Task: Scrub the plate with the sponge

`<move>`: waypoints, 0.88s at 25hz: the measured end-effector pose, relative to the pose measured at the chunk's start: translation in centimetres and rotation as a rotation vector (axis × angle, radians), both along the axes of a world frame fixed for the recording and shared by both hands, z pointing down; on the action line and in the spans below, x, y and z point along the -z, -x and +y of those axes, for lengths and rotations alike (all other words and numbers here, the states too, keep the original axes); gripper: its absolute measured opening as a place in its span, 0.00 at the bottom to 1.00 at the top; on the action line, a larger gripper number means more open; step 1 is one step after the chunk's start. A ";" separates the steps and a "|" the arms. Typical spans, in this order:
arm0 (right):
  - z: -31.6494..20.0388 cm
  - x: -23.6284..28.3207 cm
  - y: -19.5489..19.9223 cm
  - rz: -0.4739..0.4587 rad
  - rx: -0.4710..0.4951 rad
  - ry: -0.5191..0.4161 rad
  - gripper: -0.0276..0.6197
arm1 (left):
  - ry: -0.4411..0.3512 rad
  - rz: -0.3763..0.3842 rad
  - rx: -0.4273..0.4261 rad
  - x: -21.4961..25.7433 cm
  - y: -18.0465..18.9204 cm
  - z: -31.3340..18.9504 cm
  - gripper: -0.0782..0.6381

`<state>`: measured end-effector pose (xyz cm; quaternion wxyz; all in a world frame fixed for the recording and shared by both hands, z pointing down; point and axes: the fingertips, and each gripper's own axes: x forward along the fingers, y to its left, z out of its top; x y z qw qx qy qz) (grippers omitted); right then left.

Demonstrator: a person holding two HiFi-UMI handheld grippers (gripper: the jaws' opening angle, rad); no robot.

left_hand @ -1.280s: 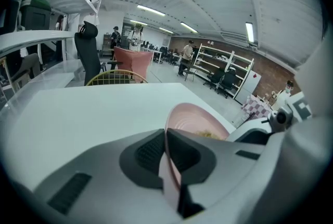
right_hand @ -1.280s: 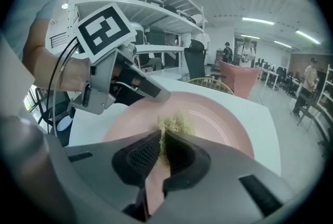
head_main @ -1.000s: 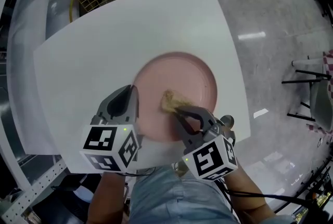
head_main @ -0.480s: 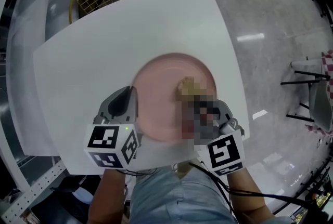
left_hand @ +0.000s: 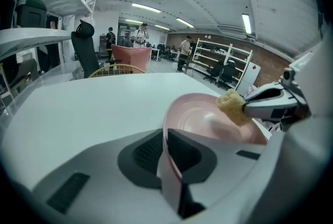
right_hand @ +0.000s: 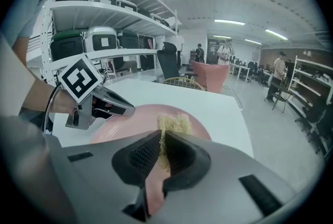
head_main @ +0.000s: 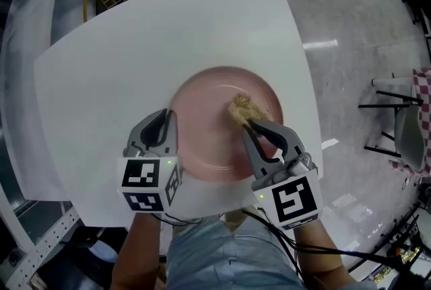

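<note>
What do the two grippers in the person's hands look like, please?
Both the left gripper and the right gripper have grey bodies that taper to two jaws with black ribbed pads. Each carries a white cube with black square markers and a small green light. Black cables run from the right gripper towards the person, who wears light blue jeans.
</note>
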<state>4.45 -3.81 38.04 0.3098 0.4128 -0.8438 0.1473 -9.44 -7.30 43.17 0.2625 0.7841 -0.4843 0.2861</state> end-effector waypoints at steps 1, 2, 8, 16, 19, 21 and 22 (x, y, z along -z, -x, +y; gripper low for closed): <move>0.0 0.0 0.1 -0.001 0.000 0.000 0.09 | -0.015 -0.012 -0.005 0.0 0.1 0.0 0.15; 0.0 -0.1 0.2 0.001 0.001 0.002 0.09 | -0.032 -0.021 -0.008 0.2 0.2 -0.1 0.18; -0.3 1.1 0.4 -0.018 -0.013 -0.033 0.09 | -0.119 -0.027 0.024 2.3 1.3 -0.1 0.21; 1.1 5.9 -0.1 -0.096 -0.051 -0.142 0.09 | -0.303 -0.034 0.103 9.4 2.5 2.6 0.14; 2.4 8.7 -0.7 -0.110 -0.054 -0.199 0.09 | -0.399 -0.033 0.124 13.4 2.2 4.4 0.13; 3.2 10.8 -1.3 -0.131 -0.063 -0.243 0.09 | -0.461 -0.036 0.140 16.1 1.9 5.5 0.13; 3.5 11.9 -1.6 -0.142 -0.067 -0.270 0.09 | -0.490 -0.036 0.149 17.4 1.7 6.0 0.13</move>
